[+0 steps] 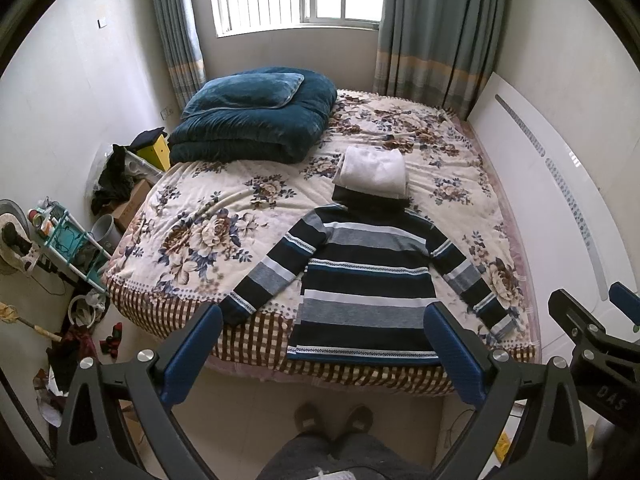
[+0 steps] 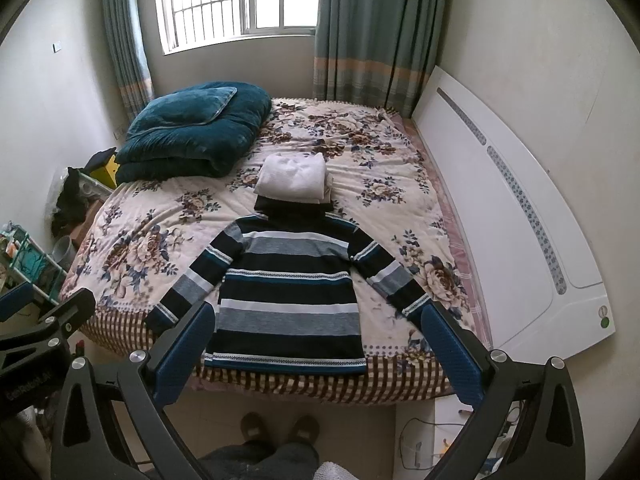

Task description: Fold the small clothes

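A small striped sweater (image 1: pixel 364 284) in navy, grey, white and teal lies flat on the bed, face down or back up, sleeves spread, hem at the near edge; it also shows in the right wrist view (image 2: pixel 290 288). A folded white garment (image 1: pixel 374 174) sits just beyond its collar, also in the right wrist view (image 2: pixel 294 180). My left gripper (image 1: pixel 324 354) is open and empty, held above the near bed edge in front of the hem. My right gripper (image 2: pixel 320 354) is open and empty, at the same height beside it.
The bed (image 1: pixel 208 236) has a floral cover. A folded teal quilt and pillow (image 1: pixel 256 116) lie at its far left. A white headboard (image 2: pixel 520 216) runs along the right. Clutter, a rack (image 1: pixel 68 240) and boxes fill the floor at left. The person's feet (image 1: pixel 332 418) stand below.
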`<move>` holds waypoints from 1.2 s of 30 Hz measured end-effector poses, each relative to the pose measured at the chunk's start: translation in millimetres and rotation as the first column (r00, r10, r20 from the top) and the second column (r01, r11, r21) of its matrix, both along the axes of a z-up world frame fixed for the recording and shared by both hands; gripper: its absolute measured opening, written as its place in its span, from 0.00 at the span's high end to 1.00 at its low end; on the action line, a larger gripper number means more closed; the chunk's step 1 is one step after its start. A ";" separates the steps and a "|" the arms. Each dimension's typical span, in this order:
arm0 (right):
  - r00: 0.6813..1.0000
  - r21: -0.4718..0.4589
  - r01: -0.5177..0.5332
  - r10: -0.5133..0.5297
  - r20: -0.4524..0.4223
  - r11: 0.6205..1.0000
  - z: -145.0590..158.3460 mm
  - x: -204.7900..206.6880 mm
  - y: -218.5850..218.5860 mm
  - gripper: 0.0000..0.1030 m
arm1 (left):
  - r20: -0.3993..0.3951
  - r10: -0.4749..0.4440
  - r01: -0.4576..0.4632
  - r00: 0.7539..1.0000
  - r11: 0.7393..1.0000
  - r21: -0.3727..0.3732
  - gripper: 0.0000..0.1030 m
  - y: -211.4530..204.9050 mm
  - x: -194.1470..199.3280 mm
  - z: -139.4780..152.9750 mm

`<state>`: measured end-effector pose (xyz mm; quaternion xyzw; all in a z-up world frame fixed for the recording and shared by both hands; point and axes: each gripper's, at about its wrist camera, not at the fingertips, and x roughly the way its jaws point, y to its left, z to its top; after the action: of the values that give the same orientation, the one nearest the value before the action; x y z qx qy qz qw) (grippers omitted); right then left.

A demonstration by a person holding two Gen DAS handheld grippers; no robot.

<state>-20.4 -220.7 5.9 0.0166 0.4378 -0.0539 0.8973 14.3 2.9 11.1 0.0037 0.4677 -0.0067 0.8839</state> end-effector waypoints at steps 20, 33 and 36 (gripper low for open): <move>1.000 0.000 0.000 0.000 0.006 1.000 1.8 -1.8 0.7 0.00 | 0.011 0.000 0.000 1.000 1.000 -0.005 0.00 1.6 -3.6 -1.1; 1.000 0.001 0.003 -0.003 0.008 1.000 8.4 0.9 3.3 0.00 | 0.014 -0.001 0.001 1.000 1.000 -0.008 0.00 -0.6 -1.2 -0.9; 1.000 0.000 0.002 -0.002 0.007 1.000 8.2 1.0 3.6 0.00 | 0.015 -0.001 0.001 1.000 1.000 -0.008 0.00 -0.3 -1.3 -1.0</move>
<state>-19.4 -217.1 14.2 0.0173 0.4347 -0.0548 0.8987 13.0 2.6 10.2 0.0003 0.4612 -0.0092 0.8873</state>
